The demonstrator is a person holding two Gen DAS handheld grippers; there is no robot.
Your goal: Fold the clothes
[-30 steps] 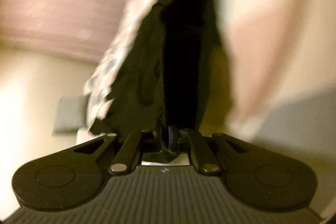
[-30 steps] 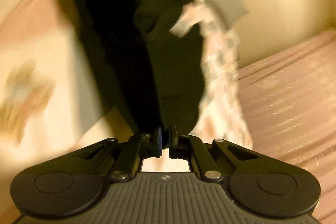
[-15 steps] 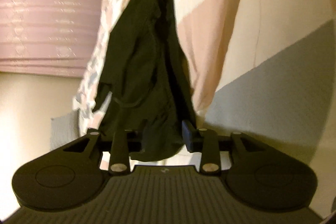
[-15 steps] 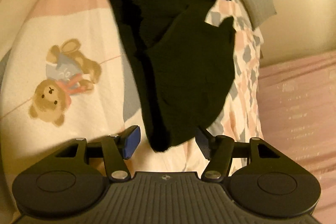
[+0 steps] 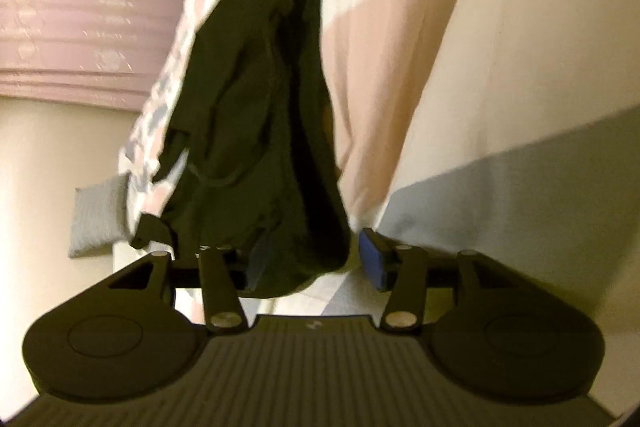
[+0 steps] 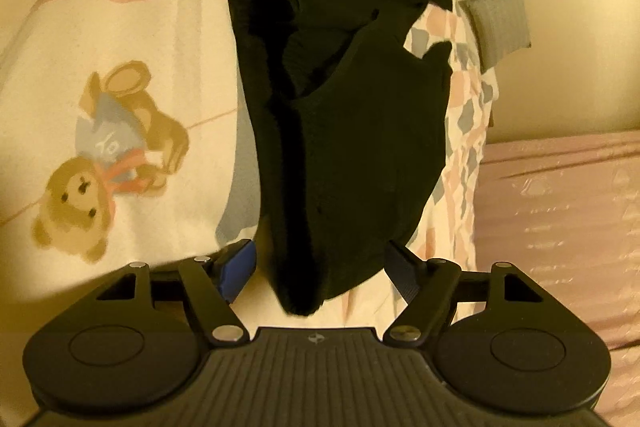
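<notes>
A black garment (image 5: 256,115) lies stretched out and rumpled on a bed cover, running away from both cameras. In the left wrist view its near end rests between the spread fingers of my left gripper (image 5: 310,261), which is open; the cloth hides most of the left pad. The same black garment (image 6: 352,131) fills the middle of the right wrist view. Its near corner lies loose between the blue pads of my right gripper (image 6: 322,267), also open and gripping nothing.
The bed cover (image 6: 120,75) is cream with pink and grey panels and a teddy-bear print (image 6: 108,155). A patterned quilt (image 6: 460,115) lies beside the garment, a grey cushion (image 6: 500,23) beyond it. Pink ribbed bedding (image 6: 560,211) borders the right; cream wall (image 5: 60,163) behind.
A second ago both grippers were shut on the garment and moving fast. Both have since opened wide and let it go; the cloth now lies on the bed cover.
</notes>
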